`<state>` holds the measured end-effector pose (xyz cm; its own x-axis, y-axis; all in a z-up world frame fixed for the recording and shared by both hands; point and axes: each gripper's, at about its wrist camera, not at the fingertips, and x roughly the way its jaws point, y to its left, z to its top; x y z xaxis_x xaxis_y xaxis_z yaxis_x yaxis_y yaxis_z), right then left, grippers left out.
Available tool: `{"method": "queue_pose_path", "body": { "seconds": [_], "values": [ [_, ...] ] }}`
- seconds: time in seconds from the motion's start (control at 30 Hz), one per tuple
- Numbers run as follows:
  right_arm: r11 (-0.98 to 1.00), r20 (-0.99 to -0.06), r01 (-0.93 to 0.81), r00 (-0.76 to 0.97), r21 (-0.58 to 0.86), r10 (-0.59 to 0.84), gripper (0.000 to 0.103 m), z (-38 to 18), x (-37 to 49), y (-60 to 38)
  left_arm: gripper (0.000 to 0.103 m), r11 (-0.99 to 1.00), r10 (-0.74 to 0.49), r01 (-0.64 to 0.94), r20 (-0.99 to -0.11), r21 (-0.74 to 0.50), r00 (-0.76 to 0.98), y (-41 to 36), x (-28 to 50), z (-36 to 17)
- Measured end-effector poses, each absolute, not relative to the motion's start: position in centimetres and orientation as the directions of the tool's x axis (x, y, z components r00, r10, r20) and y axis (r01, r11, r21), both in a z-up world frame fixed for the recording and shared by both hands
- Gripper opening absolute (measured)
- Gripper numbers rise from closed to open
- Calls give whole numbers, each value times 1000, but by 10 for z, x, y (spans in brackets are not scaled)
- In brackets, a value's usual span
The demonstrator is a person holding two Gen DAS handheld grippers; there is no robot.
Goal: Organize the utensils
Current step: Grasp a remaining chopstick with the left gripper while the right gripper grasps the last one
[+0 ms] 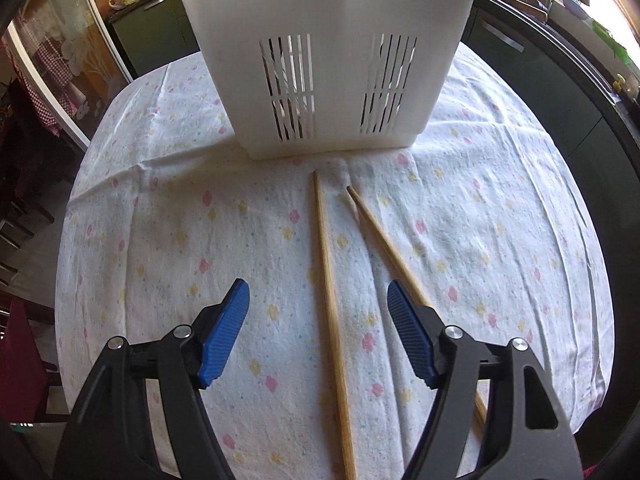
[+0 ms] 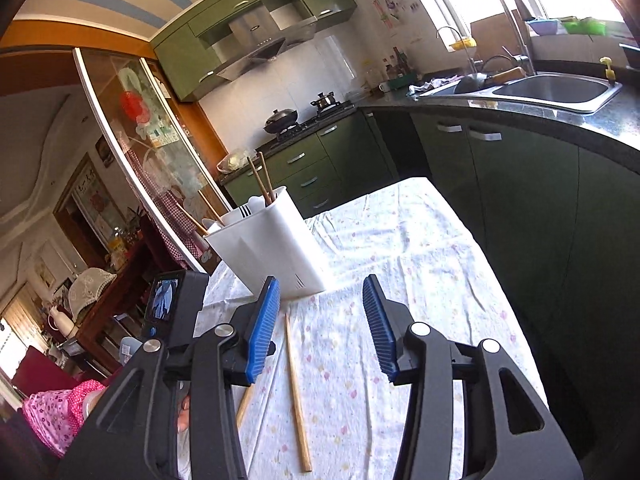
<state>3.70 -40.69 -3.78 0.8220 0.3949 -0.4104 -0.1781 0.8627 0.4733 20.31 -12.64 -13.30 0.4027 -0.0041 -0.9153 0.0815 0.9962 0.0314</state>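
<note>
Wooden chopsticks (image 1: 332, 320) look light, stiff and slippery; left gripper (image 1: 318, 308), spread and empty, straddles one mid-shaft, a fair hold. Right gripper (image 2: 322, 320) also spread, empty.

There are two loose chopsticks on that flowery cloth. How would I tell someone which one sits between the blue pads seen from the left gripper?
Start at the white slotted utensil holder standing on the floral tablecloth. Just in front of it two wooden chopsticks lie in a narrow V. The one meant is the left chopstick, running nearly straight toward the camera through the open left gripper; the right chopstick slants away under the right-hand pad.
</note>
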Motion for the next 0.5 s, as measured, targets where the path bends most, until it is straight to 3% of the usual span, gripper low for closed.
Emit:
{"method": "queue_pose_path", "body": {
  "seconds": [0.13, 0.5],
  "values": [
    [859, -411, -160, 825, 486, 387, 45, -38, 36, -414, 61, 997, -2, 66, -922, 26, 386, -127, 202, -143],
    [846, -412, -150, 821, 511, 395, 45, -34, 40, -413, 60, 999, -17, 54, -923, 5, 385, -122, 200, -143]
  ]
}}
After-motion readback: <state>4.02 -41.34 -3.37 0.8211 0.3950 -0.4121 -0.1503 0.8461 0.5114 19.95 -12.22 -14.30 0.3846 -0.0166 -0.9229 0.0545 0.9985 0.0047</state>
